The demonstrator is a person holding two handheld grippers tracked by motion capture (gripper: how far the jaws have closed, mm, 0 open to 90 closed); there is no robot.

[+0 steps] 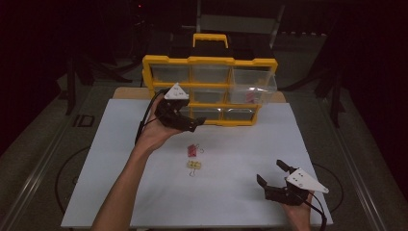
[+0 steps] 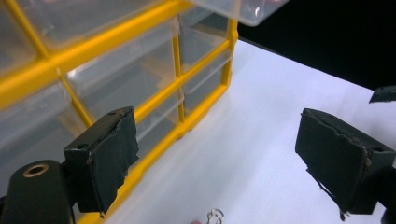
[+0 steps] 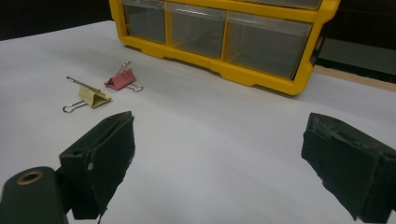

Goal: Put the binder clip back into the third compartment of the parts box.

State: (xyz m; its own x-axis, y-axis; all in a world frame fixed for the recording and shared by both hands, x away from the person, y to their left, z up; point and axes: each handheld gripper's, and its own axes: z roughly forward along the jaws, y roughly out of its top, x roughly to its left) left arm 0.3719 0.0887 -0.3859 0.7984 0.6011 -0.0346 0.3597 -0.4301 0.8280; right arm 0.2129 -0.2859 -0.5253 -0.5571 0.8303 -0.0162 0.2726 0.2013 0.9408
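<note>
Your right gripper sits at the lower right of the high view, jaws spread wide, nothing between them, just above the white table. In the right gripper view its pads frame bare table. Further up, mid-frame in the high view, the yellow clip lies flat, and the pink clip lies just beyond it, near but apart. Both show at the upper left of the right gripper view: yellow clip, pink clip. Your left gripper is above the pink clip, jaws released and empty. Behind it, at top centre, stands the yellow drawer box, upper right drawer pulled out.
</note>
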